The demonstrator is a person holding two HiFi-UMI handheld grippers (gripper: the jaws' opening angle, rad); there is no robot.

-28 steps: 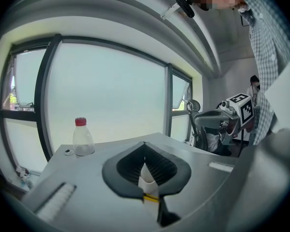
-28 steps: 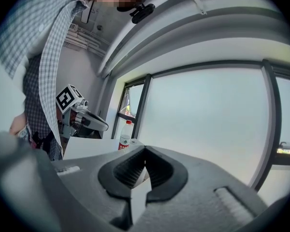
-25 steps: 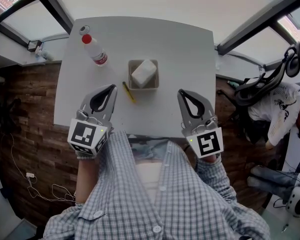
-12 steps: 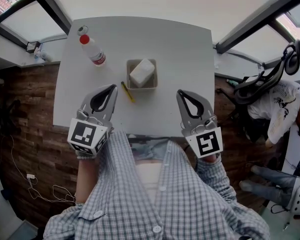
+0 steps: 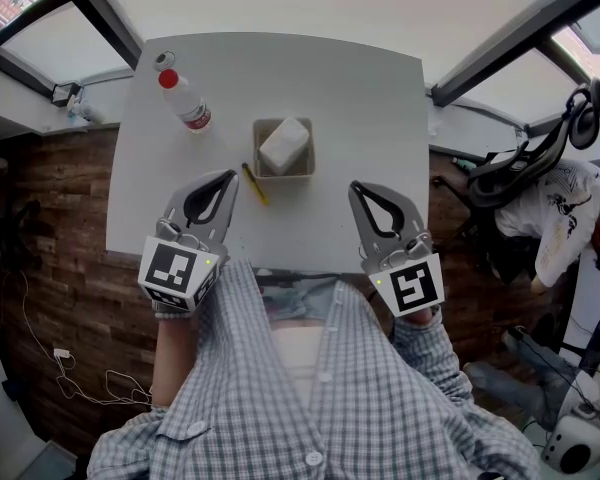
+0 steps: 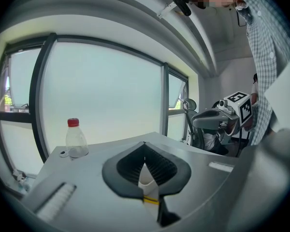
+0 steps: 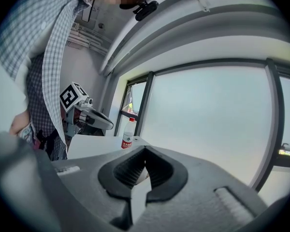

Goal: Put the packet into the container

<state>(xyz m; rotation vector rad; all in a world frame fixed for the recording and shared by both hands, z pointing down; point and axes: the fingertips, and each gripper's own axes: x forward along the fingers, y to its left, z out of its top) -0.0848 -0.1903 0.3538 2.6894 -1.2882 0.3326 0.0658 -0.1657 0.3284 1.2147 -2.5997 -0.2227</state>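
**Head view.** The packet [image 5: 285, 145] already sits in the container [image 5: 261, 150] near the middle of the table [image 5: 380, 108]. It is tipped on a slant with one corner above the rim, so the task looks done to me. You hold the left tool [image 5: 227, 176] and the right tool [image 5: 356, 186] low over the table's near edge, one on each side of the container and well apart from it. Both have their jaws together and empty. I judge this a resting pose that keeps them clear of the container. A yellow pencil [image 5: 255, 183] lies just beside the container's near-left corner. A clear, red-capped bottle [image 5: 185, 100] stands toward the far-left corner, out of the way. Its red-and-white label is too small to read. The cube on each tool carries only a black-and-white square pattern, no words.

**Left gripper view.** Your left tool's tips meet, and the ribbed pads leave an empty loop behind them. Through the loop you see a sliver of the container and the pencil's yellow. The bottle [image 6: 75, 138] stands upright at the left.

**Right gripper view.** Your right tool's tips are closed on nothing. Beyond them the bottle [image 7: 127, 135] shows a red label with unreadable print.
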